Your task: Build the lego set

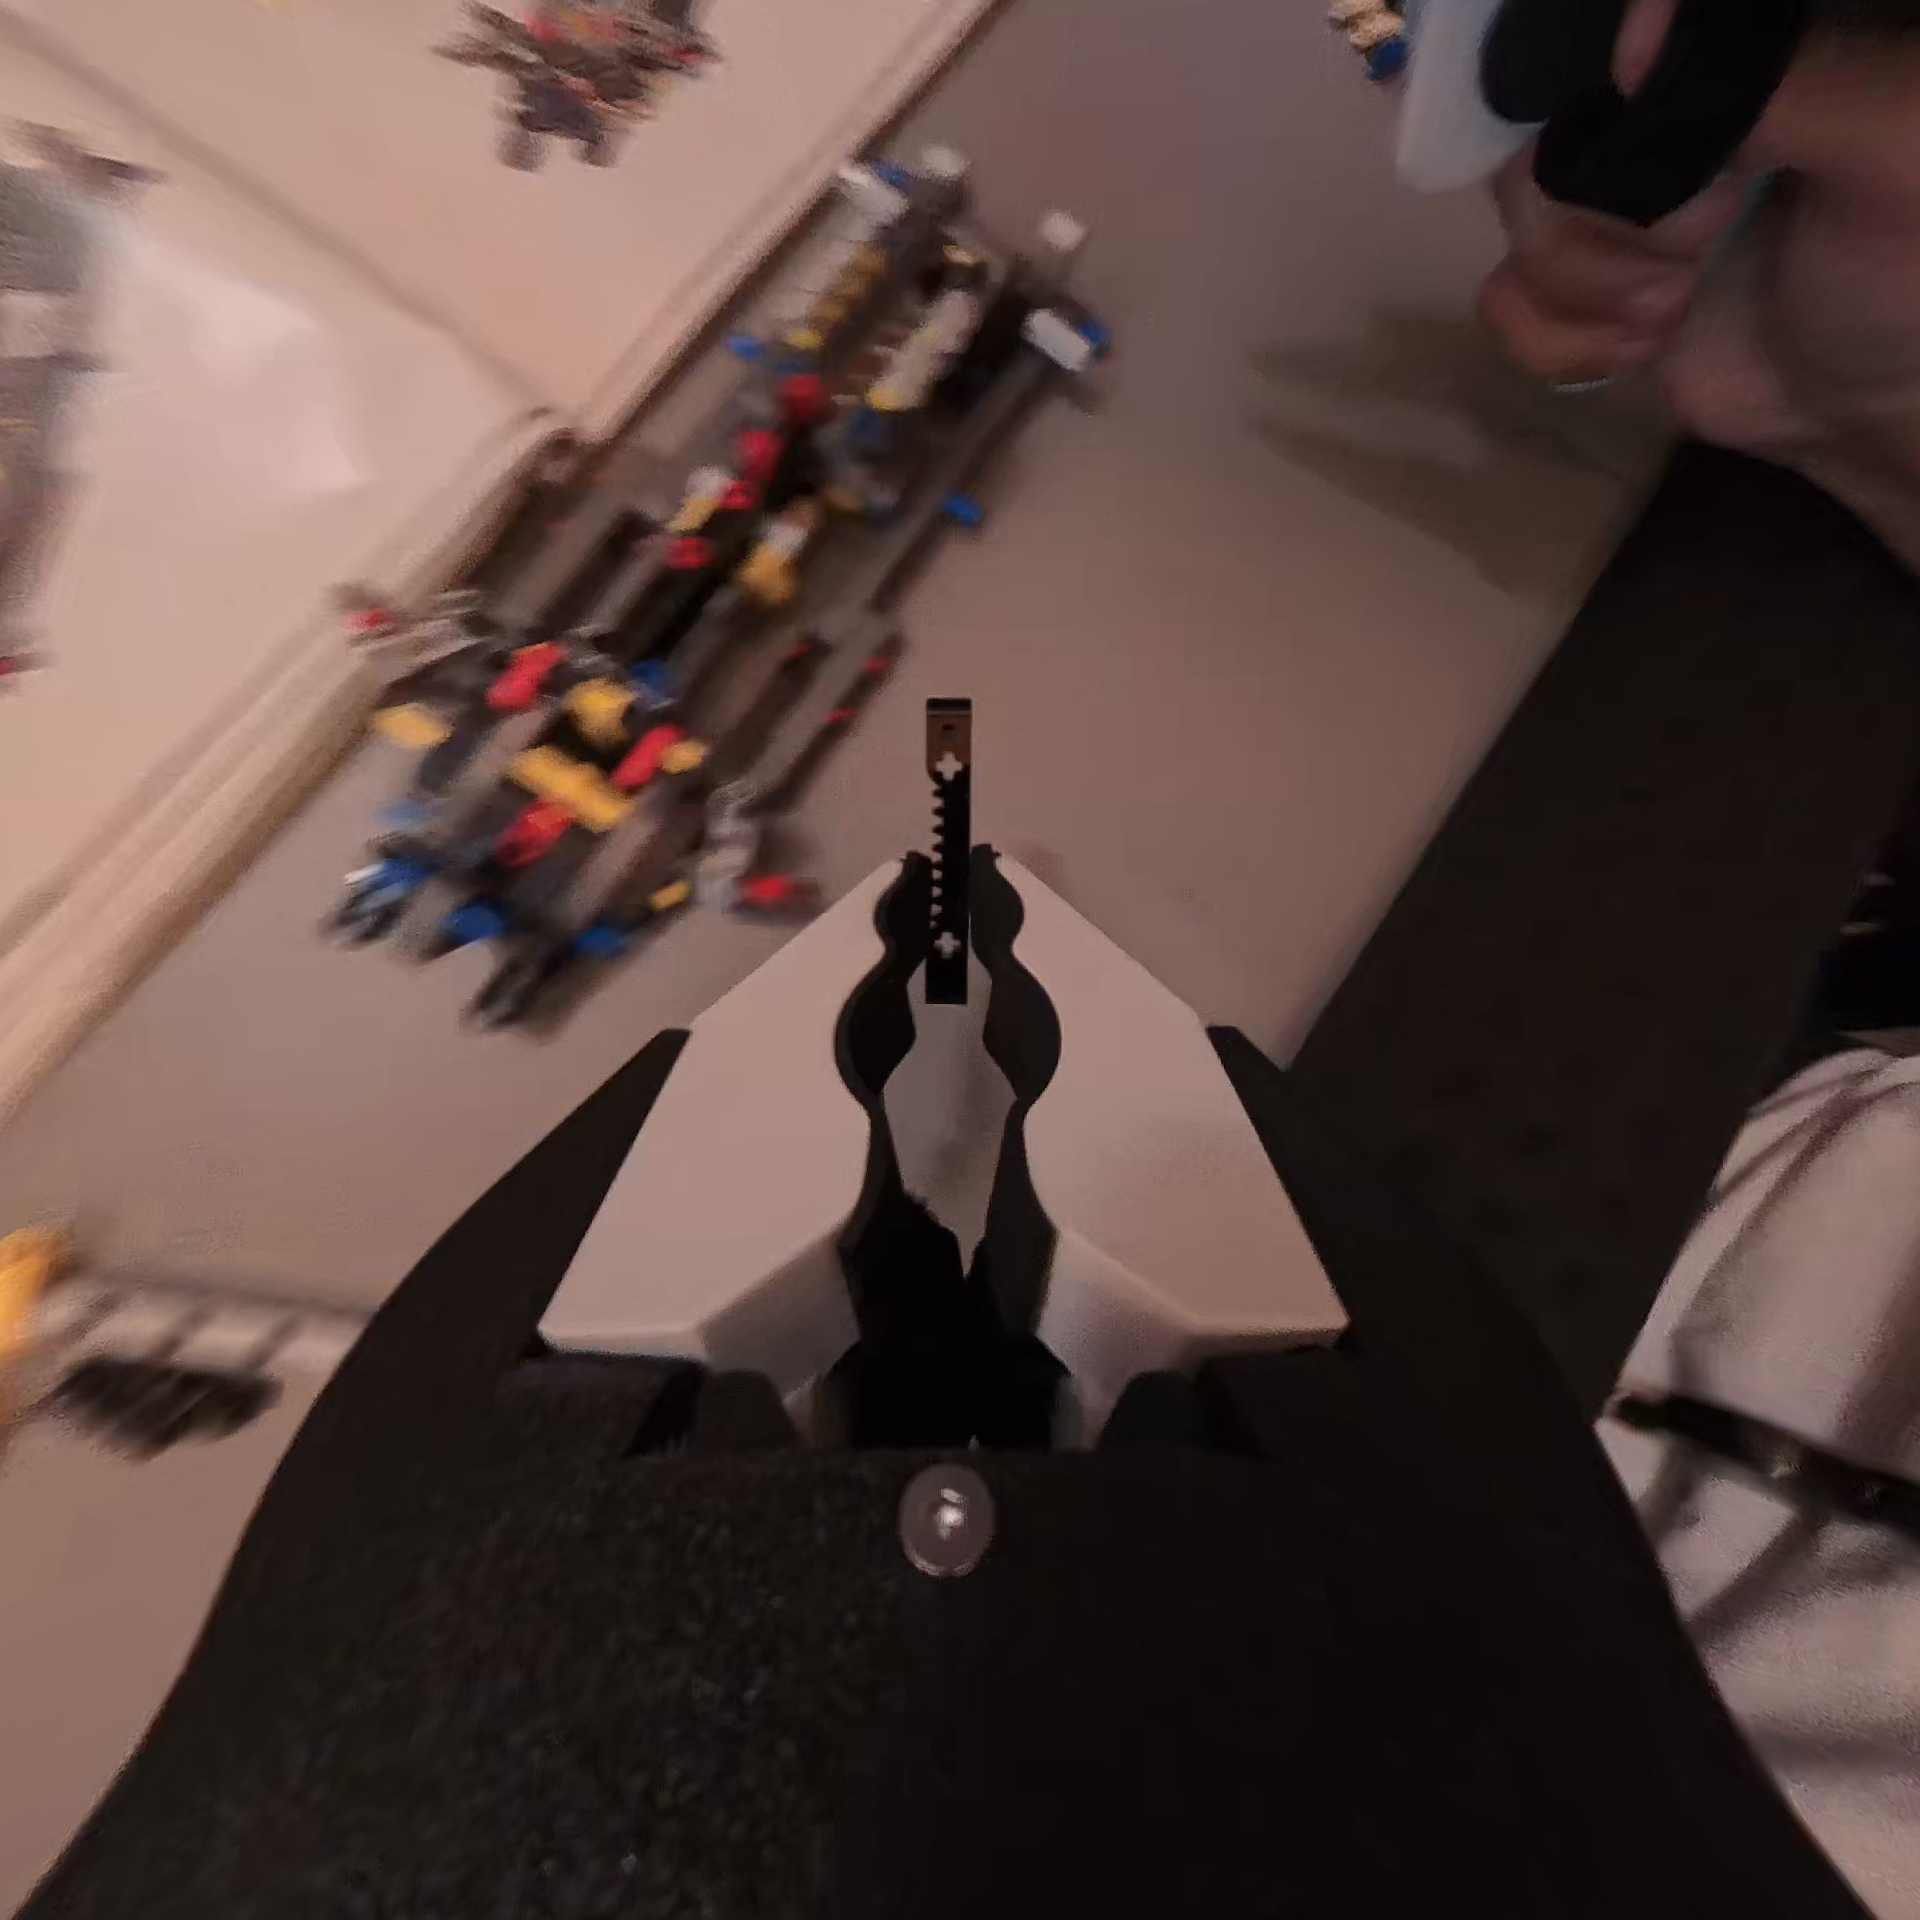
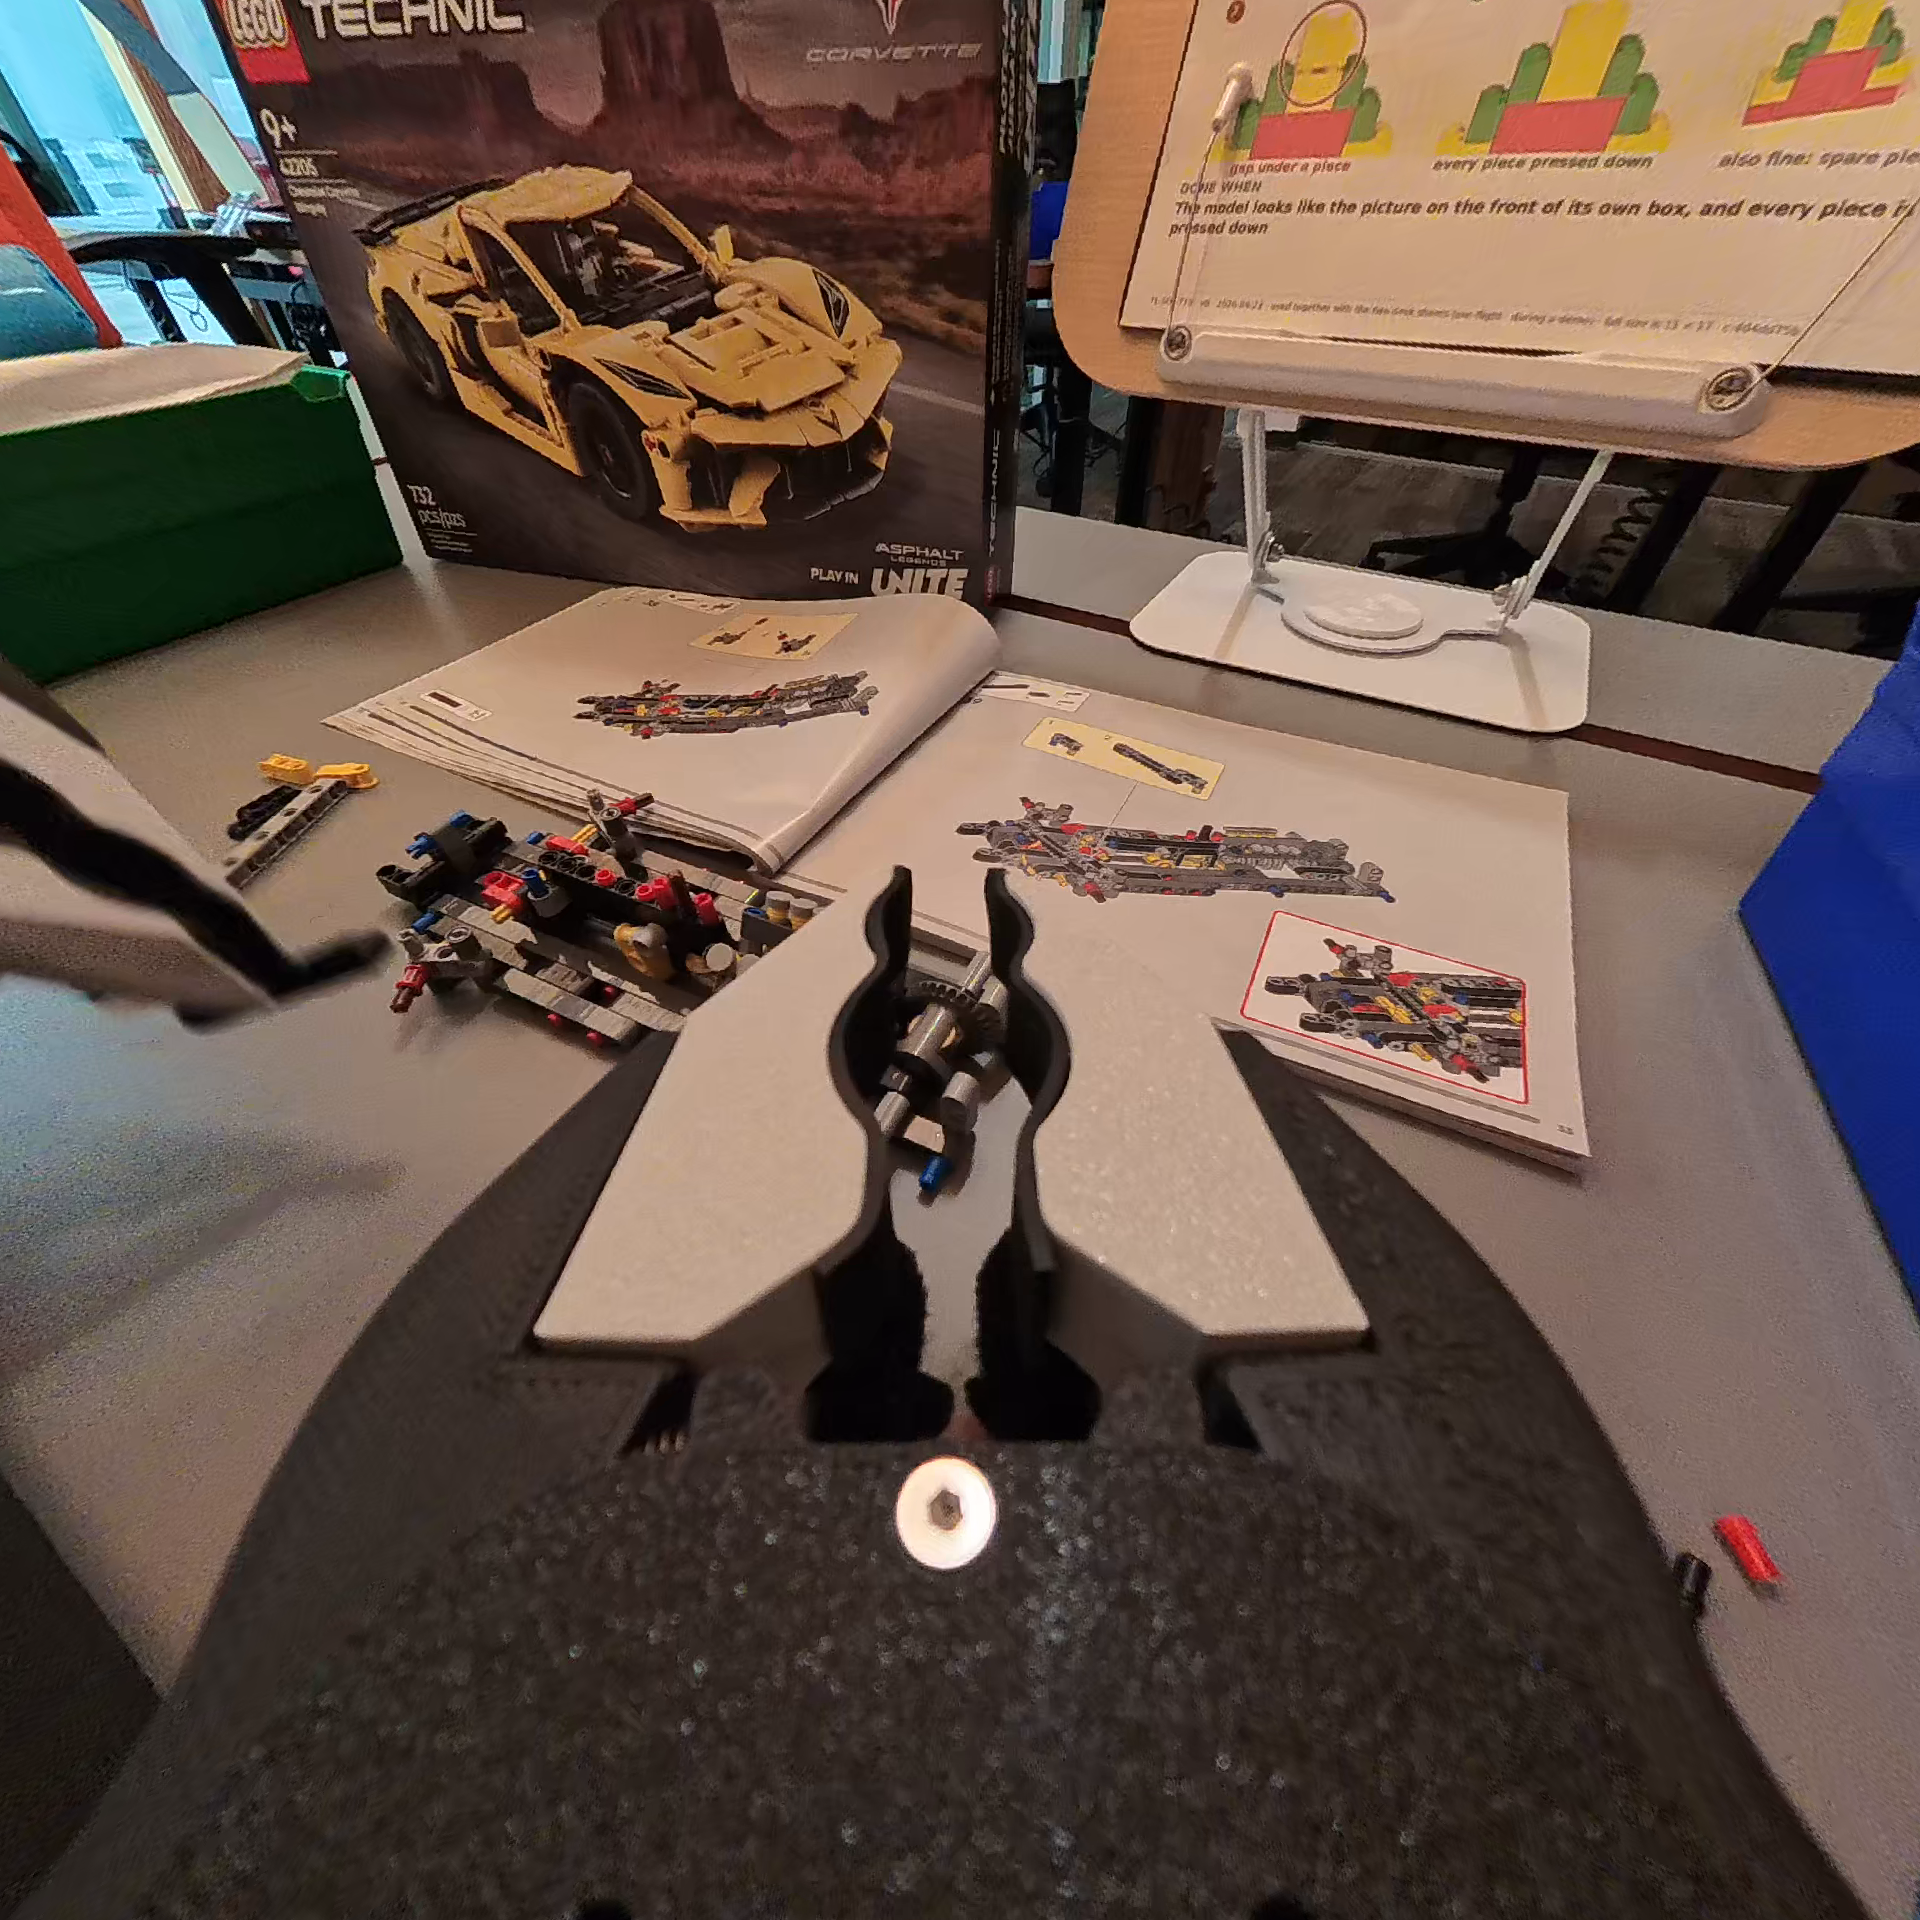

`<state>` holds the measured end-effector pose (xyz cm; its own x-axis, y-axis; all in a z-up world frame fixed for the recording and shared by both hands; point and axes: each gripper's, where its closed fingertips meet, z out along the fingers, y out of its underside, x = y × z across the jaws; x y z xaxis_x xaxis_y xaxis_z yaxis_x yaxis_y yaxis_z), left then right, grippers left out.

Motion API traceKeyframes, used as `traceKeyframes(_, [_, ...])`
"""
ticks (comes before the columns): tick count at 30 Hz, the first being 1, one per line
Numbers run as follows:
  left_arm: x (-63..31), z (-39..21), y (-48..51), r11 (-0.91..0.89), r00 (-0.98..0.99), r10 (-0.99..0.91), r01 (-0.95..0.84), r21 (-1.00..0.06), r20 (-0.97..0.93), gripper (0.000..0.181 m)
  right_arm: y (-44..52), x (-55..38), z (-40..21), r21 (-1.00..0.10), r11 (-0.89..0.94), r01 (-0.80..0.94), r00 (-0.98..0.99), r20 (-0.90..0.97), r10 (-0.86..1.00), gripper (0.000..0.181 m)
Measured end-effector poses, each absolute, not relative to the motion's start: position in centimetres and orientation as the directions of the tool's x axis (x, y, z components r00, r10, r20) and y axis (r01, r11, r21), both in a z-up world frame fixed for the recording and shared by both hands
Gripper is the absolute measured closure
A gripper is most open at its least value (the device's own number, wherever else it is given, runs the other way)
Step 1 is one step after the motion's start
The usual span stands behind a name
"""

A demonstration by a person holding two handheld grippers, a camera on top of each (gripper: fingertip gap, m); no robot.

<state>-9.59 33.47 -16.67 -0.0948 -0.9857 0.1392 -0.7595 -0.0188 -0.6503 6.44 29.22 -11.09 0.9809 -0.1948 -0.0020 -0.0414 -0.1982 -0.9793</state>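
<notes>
Black toothed rack piece point(image 1: 947, 831) is pinched upright in the left hand-held gripper point(image 1: 948, 868), long axis along the fingers, tip pointing up-frame. Chassis build point(image 1: 665, 644) lies up-left of it on the grey desk point(image 1: 1195, 644), long axis running diagonally from lower left to upper right, blurred in that view. Left hand-held gripper looks nearer the chassis. Right hand-held gripper point(image 2: 948, 894) stands slightly spread over a grey axle-and-gear subassembly point(image 2: 940, 1049), not visibly clamping it. Open manual point(image 2: 1351, 831) sits upper right of the frame. Studded beams, matte plastic, smooth metallic-looking axle.
</notes>
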Motion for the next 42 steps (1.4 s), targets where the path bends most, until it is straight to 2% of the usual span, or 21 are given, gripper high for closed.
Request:
traceKeyframes(2, [-7.8,-18.4,31.0,-0.023,-0.111,-0.977,-0.794,-0.607,0.182,0.176,29.1,6.5,-10.9,-0.981,-0.192,-0.038,0.981,0.0,-0.196,0.168])
traceKeyframes(8, [-5.7,-20.7,28.5,0.047,-0.149,-0.979,-0.832,-0.553,0.141,0.175,29.0,6.1,-10.8,-0.982,-0.184,-0.053,0.985,-0.021,-0.173,0.169])
traceKeyframes(11, [-5.4,-20.7,28.0,0.045,-0.154,-0.977,-0.824,-0.565,0.146,0.173,29.0,6.1,-10.9,-0.981,-0.184,-0.061,0.985,-0.03,-0.167,0.169])
traceKeyframes(13, [-5.6,-19.9,28.2,0.053,-0.17,-0.975,-0.8,-0.598,0.142,0.152,28.9,6.1,-10.9,-0.981,-0.184,-0.063,0.985,-0.031,-0.168,0.168])
traceKeyframes(16, [-7.8,-16.9,30.6,0.061,-0.215,-0.966,-0.724,-0.688,0.141,0.147,28.9,6.2,-11.0,-0.98,-0.185,-0.07,0.985,-0.039,-0.167,0.169])
traceKeyframes(18, [-11.3,-15.6,34.4,0.149,-0.267,-0.962,-0.701,-0.697,0.063,0.144,28.9,6.2,-11.0,-0.98,-0.185,-0.075,0.985,-0.044,-0.167,0.169])
traceKeyframes(20, [-15.0,-15.2,39.4,0.326,-0.336,-0.935,-0.69,-0.646,-0.113,0.153,28.9,6.2,-11.0,-0.979,-0.186,-0.079,0.985,-0.049,-0.163,0.169])
traceKeyframes(22, [-17.2,-15.3,44.4,0.463,-0.387,-0.885,-0.689,-0.558,-0.257,0.152,29.0,6.1,-11.1,-0.979,-0.189,-0.083,0.986,-0.053,-0.158,0.169])
traceKeyframes(28, [-18.8,-18.9,50.3,0.574,-0.526,-0.818,-0.775,-0.266,-0.232,0.149,28.9,6.3,-11.2,-0.978,-0.192,-0.077,0.985,-0.044,-0.169,0.168])
traceKeyframes(35, [-18.3,-20.6,49.7,0.611,-0.601,-0.791,-0.765,-0.202,-0.116,0.155,28.8,6.8,-10.9,-0.979,-0.174,-0.109,0.982,-0.079,-0.17,0.169])
traceKeyframes(42, [-18.3,-20.9,49.7,0.588,-0.594,-0.804,-0.786,-0.19,-0.03,0.16,28.8,6.7,-10.9,-0.979,-0.171,-0.114,0.983,-0.086,-0.163,0.168])
